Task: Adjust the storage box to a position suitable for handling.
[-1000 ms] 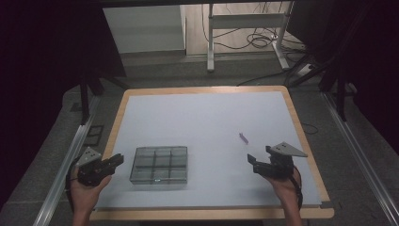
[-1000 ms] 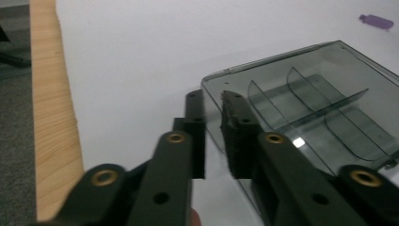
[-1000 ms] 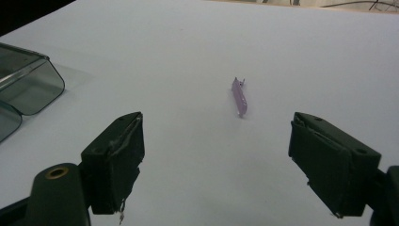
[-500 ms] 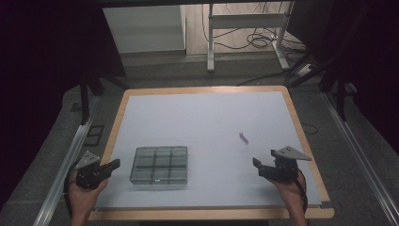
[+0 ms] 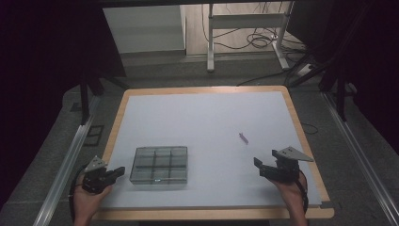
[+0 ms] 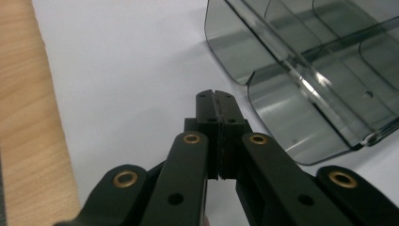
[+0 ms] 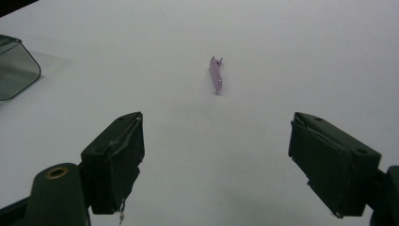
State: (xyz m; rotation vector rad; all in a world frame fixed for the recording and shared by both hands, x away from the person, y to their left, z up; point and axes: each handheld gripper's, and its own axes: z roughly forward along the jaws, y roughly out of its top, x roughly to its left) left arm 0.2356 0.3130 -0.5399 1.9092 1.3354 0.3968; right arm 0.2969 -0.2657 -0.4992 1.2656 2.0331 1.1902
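Toward the counter's right edge lies the small purple piece, straight ahead of the right gripper, its long axis pointing away between wide-open jaws. Far off at the near left corner, the left gripper has its jaws pressed together on nothing, beside the divided tray

The high view looks forward and down over the whole table. The left gripper view sits low and close beside the tray. The right gripper view looks low across the mat, sharing the tray's corner.
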